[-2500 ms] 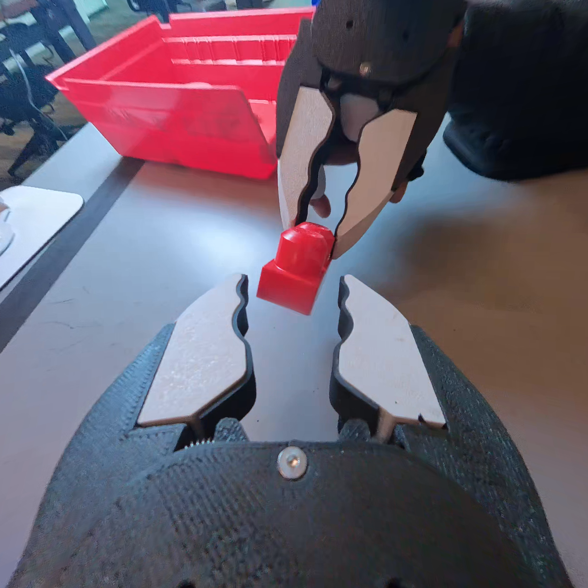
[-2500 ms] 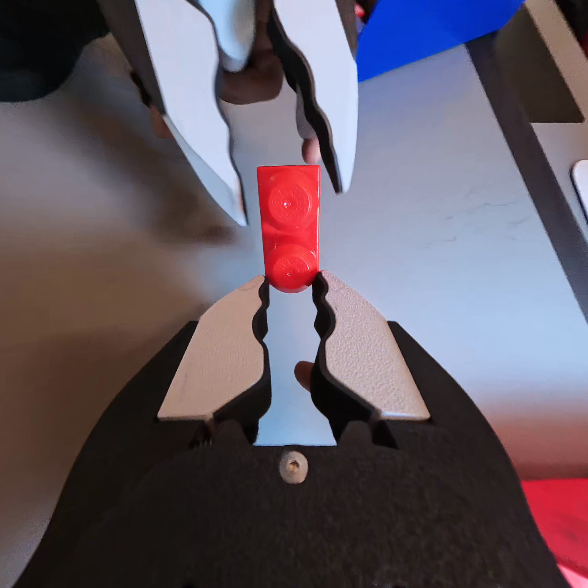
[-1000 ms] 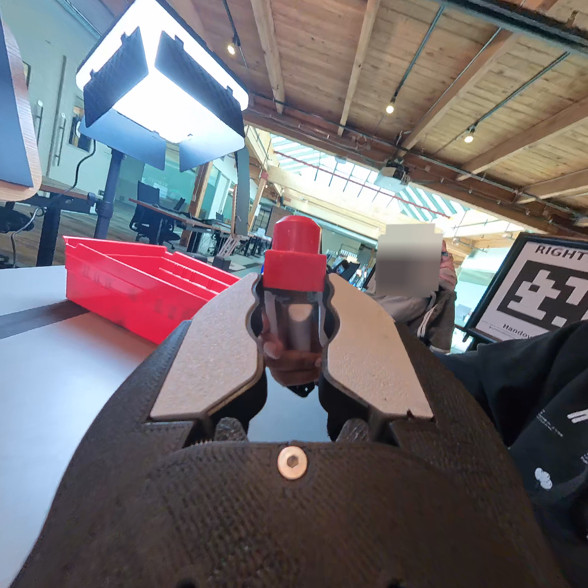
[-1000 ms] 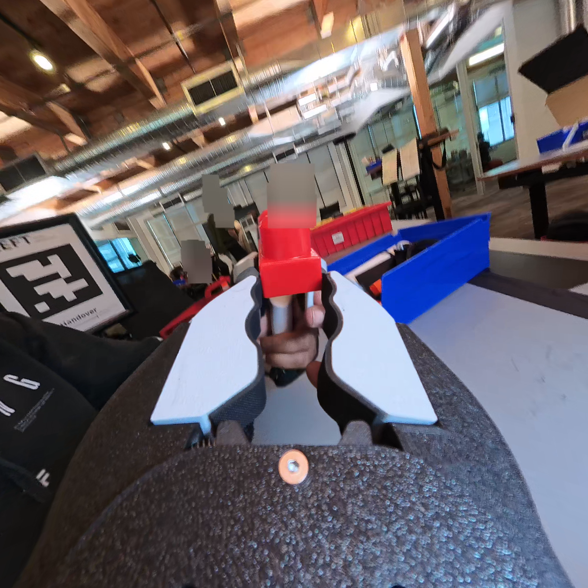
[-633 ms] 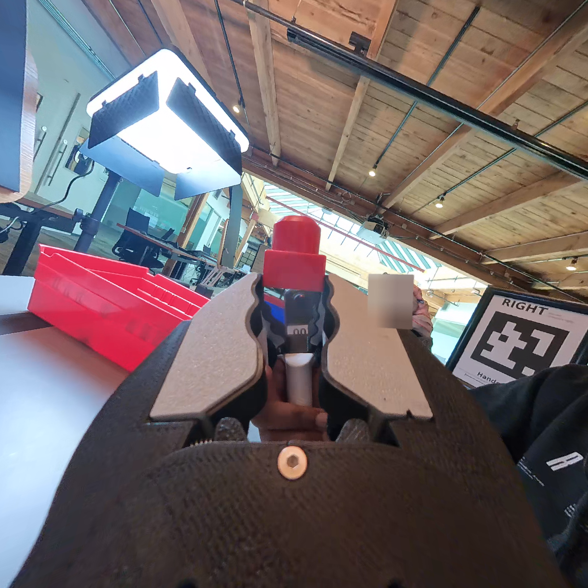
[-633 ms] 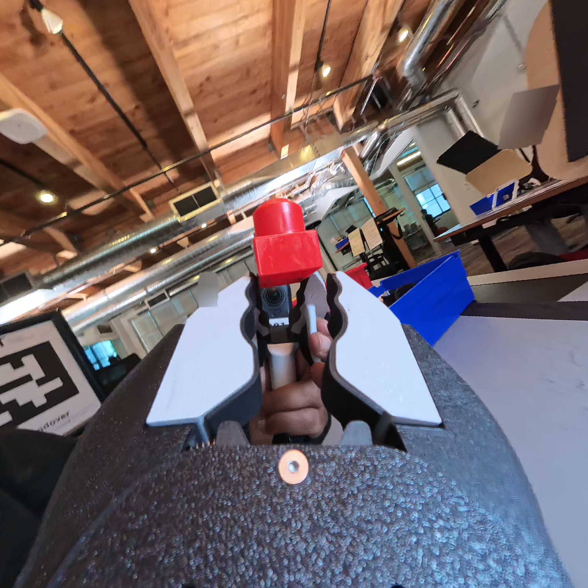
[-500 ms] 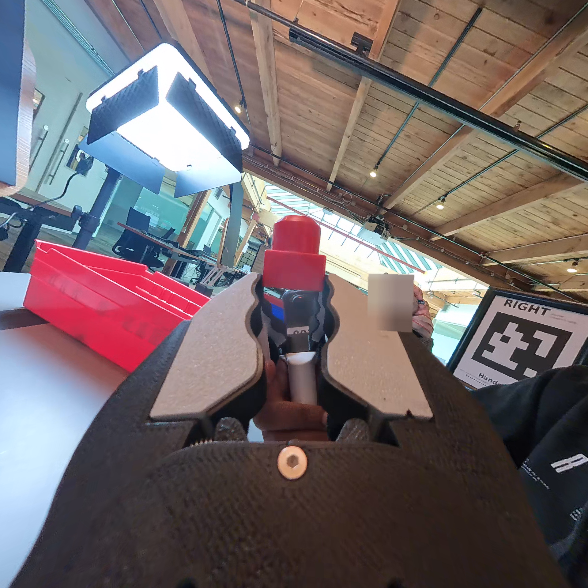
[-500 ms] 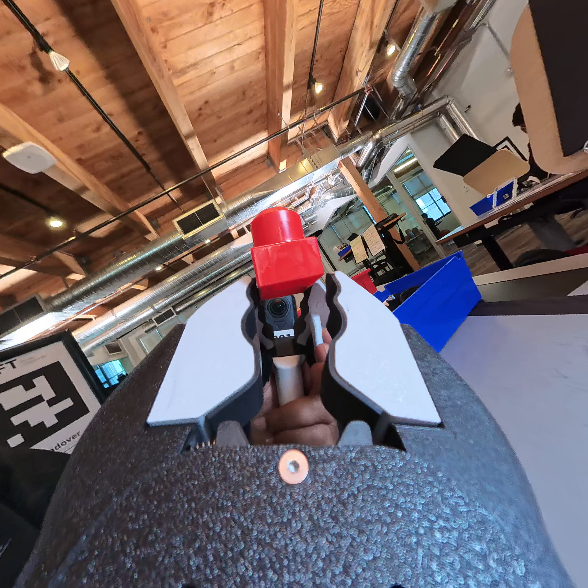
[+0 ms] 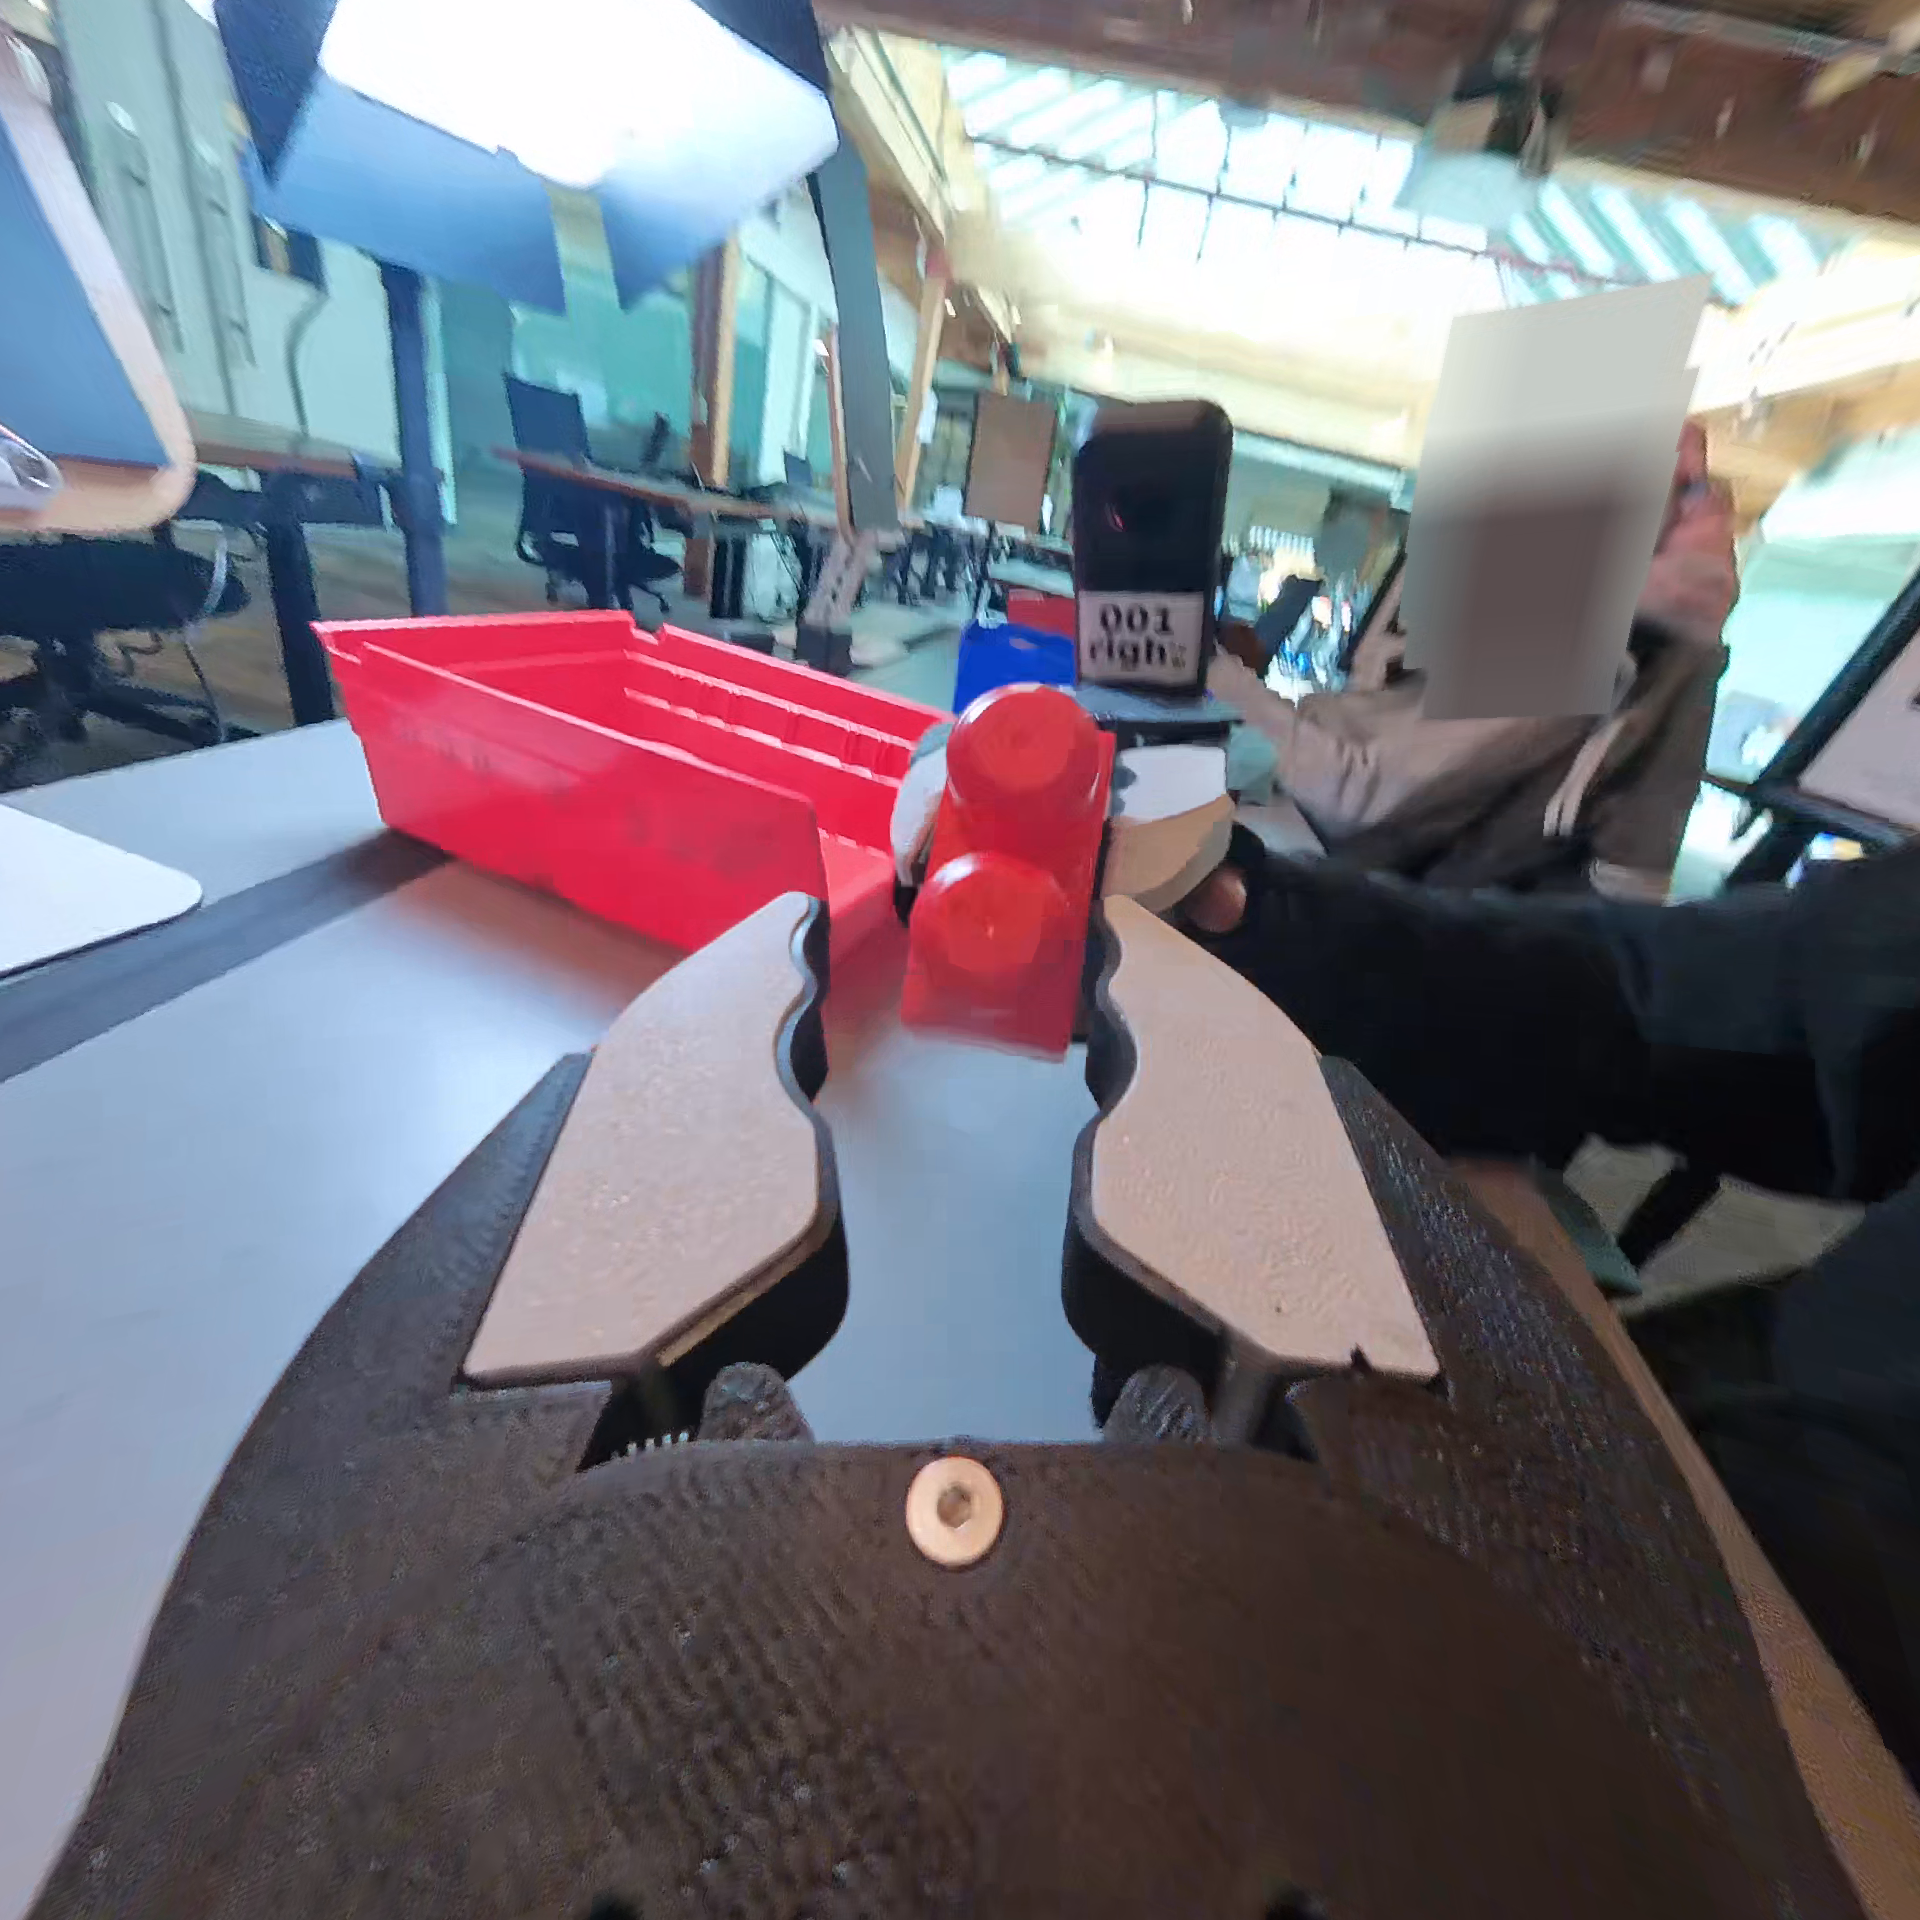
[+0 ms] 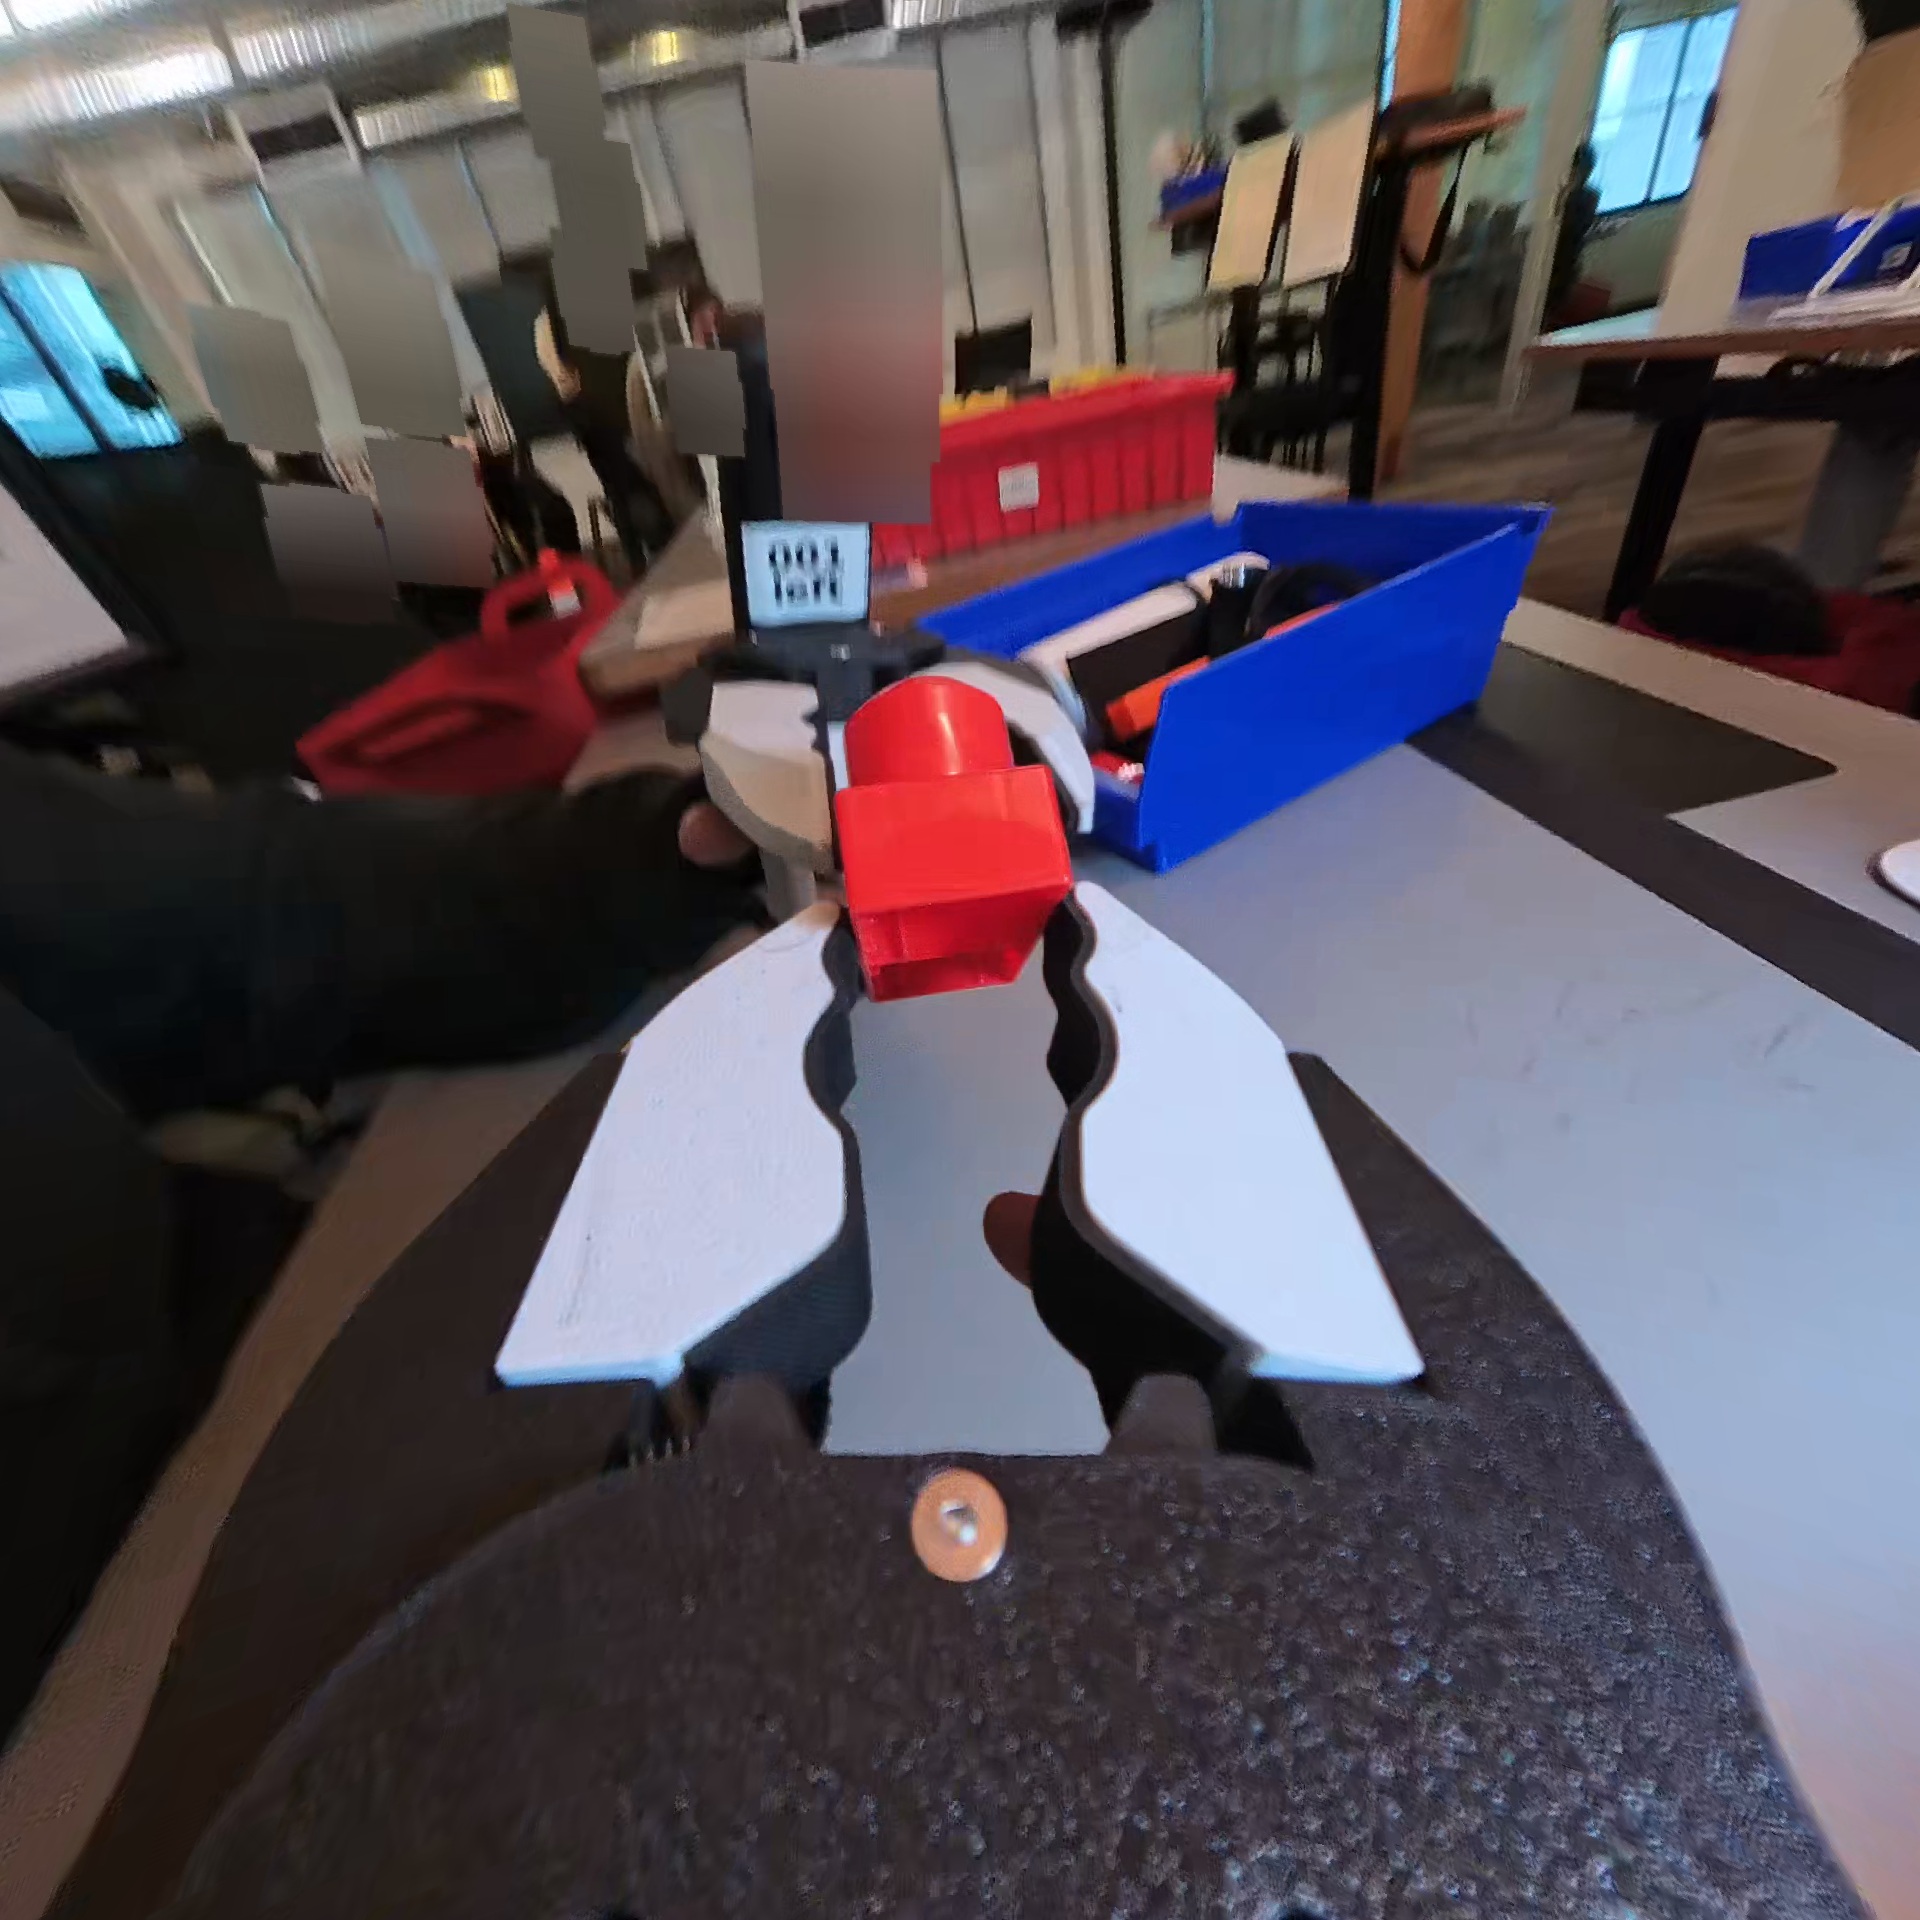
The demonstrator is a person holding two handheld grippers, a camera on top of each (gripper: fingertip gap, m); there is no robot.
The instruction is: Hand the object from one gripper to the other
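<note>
A red two-stud brick (image 10: 951, 862) sits between the fingertips of my right gripper (image 10: 951, 920), which is shut on its base, open underside toward the camera. In the left wrist view the brick (image 9: 997, 894) shows its studs. My left gripper (image 9: 956, 935) is open around the brick's near end, with a clear gap at its left finger (image 9: 675, 1174). The right gripper's fingers (image 9: 1174, 821) show behind the brick. The left gripper (image 10: 914, 748) faces me in the right wrist view, its fingers (image 10: 764, 769) spread either side of the stud. Both are held just above the grey table (image 9: 260, 1143).
A red bin (image 9: 582, 790) stands on the table beyond the left gripper, and a white pad (image 9: 62, 894) lies at the far left. A blue bin (image 10: 1320, 675) holding parts stands beyond the right gripper. A person's black sleeves (image 9: 1507, 997) reach in from the side. The grippers are tip to tip, or close to it.
Both grippers have tipped down from pointing at the ceiling to level over the table. My left jaws have widened off the brick, which stays in the right gripper.
</note>
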